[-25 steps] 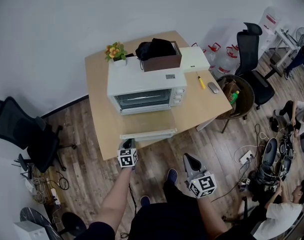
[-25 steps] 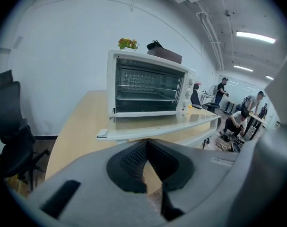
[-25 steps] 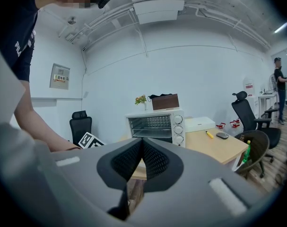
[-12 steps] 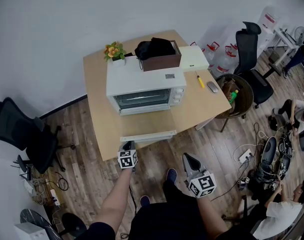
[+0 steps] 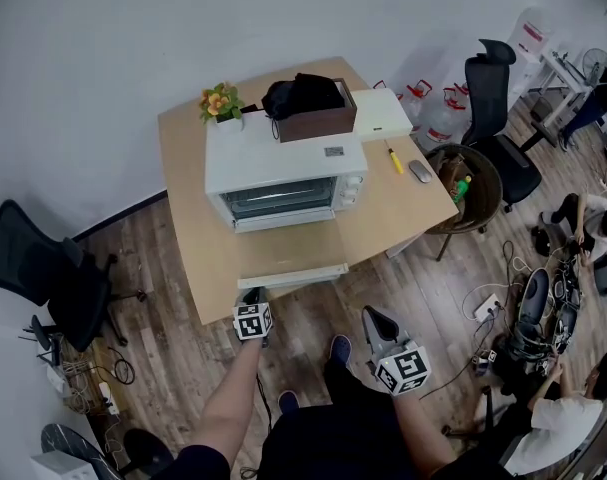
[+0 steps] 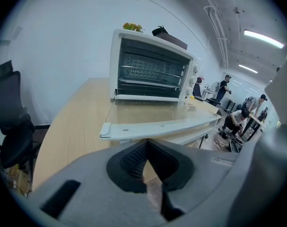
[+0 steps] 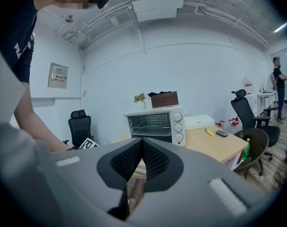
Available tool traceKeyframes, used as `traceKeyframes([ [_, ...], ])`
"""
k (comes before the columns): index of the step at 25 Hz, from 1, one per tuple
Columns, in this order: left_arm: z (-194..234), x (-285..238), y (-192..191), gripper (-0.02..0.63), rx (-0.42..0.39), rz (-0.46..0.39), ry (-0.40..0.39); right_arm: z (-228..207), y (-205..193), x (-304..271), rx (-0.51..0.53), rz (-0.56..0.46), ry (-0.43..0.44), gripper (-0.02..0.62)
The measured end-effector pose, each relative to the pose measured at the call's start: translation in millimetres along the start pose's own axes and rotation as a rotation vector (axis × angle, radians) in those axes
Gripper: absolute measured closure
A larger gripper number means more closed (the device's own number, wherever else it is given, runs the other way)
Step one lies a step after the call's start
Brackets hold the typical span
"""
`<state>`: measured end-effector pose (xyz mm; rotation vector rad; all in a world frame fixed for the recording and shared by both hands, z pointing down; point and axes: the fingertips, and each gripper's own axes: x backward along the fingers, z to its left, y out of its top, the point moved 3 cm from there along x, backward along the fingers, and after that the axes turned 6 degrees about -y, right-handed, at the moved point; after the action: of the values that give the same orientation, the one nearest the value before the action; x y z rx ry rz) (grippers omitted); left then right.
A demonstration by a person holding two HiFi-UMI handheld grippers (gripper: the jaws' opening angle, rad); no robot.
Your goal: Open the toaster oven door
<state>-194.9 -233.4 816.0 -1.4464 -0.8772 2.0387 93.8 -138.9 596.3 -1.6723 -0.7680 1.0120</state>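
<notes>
Since the earlier frames, the oven (image 5: 283, 173) and counter (image 5: 183, 228) have shifted slightly up and left in the head view, while both hand-held grippers are seen in almost the same places; no change in the door (image 5: 288, 251) is noted. The oven stands on the counter, toward its back, with its cavity exposed. The door is already swung fully down and lies roughly level in front of the oven, its handle (image 5: 293, 275) reaching the counter's front edge. The task is therefore judged complete or nearly so. The left hand-held gripper (image 5: 251, 296) is held just off the front edge of the counter, near the handle but not touching it; its jaws are clenched together with nothing between them. The right hand-held gripper (image 5: 375, 316) is held over the floor, well apart from the door, and is likewise clenched and empty. The door is judged to be a stiff metal frame around a glass pane, hinged along its lower edge, fairly light, and liable to drop the last part of its swing if released early. The pane is to be treated as fragile and smooth, and should not be gripped or pressed. If further handling is required, hold should be taken on the handle bar along the free edge, near its middle, so that the door is not twisted. The oven may slide on the counter if the handle is pulled hard.
</notes>
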Motion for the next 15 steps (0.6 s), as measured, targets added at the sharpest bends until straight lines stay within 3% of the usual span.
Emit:
traceKeyframes([
  [15,4,-11,-11,0.609,0.083,0.042,0.019,-9,-4,3,-0.023,0.008,-0.009,0.584],
])
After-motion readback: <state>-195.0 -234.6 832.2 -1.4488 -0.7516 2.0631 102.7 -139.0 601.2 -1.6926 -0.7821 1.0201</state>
